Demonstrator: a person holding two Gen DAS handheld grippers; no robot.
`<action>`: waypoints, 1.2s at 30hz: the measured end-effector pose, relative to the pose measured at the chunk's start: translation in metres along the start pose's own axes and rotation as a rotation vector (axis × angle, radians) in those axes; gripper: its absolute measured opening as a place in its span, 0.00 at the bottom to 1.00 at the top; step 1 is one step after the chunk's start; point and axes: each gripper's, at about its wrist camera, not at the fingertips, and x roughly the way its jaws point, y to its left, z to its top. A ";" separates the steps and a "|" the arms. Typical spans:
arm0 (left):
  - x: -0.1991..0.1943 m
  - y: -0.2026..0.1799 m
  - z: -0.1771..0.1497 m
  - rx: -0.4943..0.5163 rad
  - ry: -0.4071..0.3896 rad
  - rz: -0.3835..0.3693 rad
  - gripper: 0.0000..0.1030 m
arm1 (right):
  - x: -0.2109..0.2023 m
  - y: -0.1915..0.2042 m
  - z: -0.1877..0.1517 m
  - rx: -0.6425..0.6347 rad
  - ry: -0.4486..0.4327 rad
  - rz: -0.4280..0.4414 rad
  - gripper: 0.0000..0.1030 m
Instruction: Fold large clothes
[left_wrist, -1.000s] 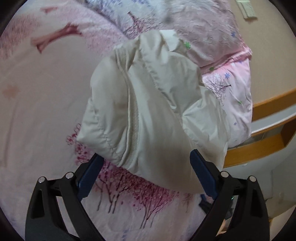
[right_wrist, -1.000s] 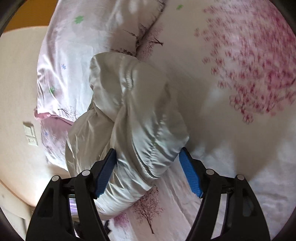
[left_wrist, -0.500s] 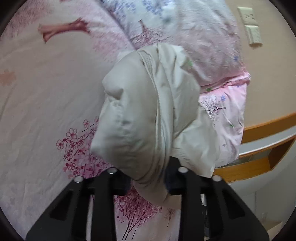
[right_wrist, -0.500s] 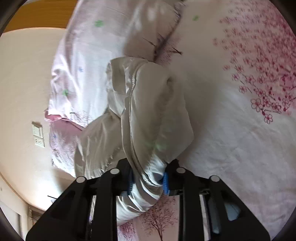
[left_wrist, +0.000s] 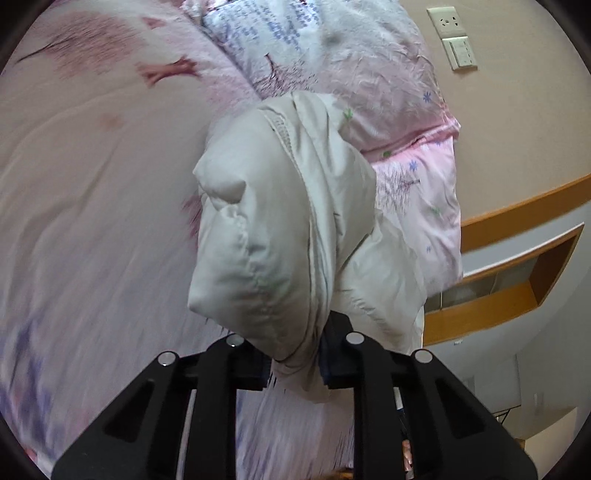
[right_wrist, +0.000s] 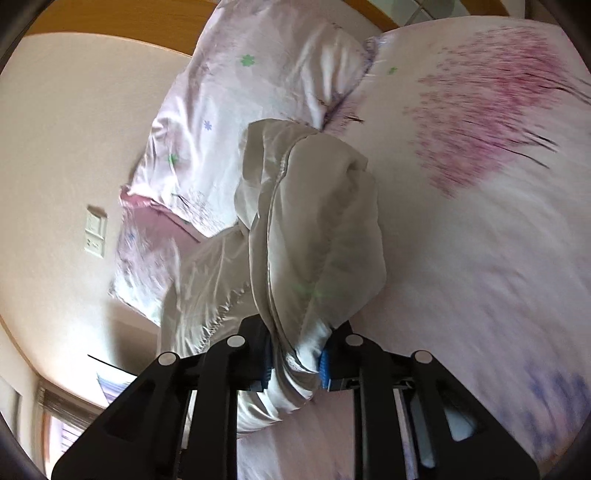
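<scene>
A cream padded jacket (left_wrist: 280, 236) hangs bunched up above the bed. My left gripper (left_wrist: 295, 363) is shut on a fold of its edge, with the fabric pinched between the jaws. In the right wrist view the same jacket (right_wrist: 314, 229) hangs in a thick roll, and my right gripper (right_wrist: 295, 363) is shut on another fold of it. The jacket is lifted off the pink flowered bedsheet (left_wrist: 81, 192). The lower part of the jacket is hidden behind each gripper.
A pink flowered pillow (left_wrist: 399, 122) lies behind the jacket against the wall; it also shows in the right wrist view (right_wrist: 236, 96). A wall socket plate (left_wrist: 456, 37) and a wooden headboard shelf (left_wrist: 517, 280) are on the right. The bedsheet (right_wrist: 480, 221) spreads to the right.
Both grippers were open around the jacket a second ago and have closed on it. The jacket has been lifted off the bed and the view has tilted up.
</scene>
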 end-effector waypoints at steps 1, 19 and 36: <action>-0.006 0.003 -0.008 0.003 0.004 0.004 0.21 | -0.007 -0.002 -0.006 -0.007 -0.003 -0.021 0.19; -0.065 0.031 0.005 0.081 -0.136 0.116 0.87 | -0.059 0.092 -0.045 -0.625 -0.294 -0.396 0.58; -0.013 -0.015 0.071 0.450 0.083 0.207 0.87 | 0.090 0.176 -0.113 -0.987 0.096 -0.390 0.58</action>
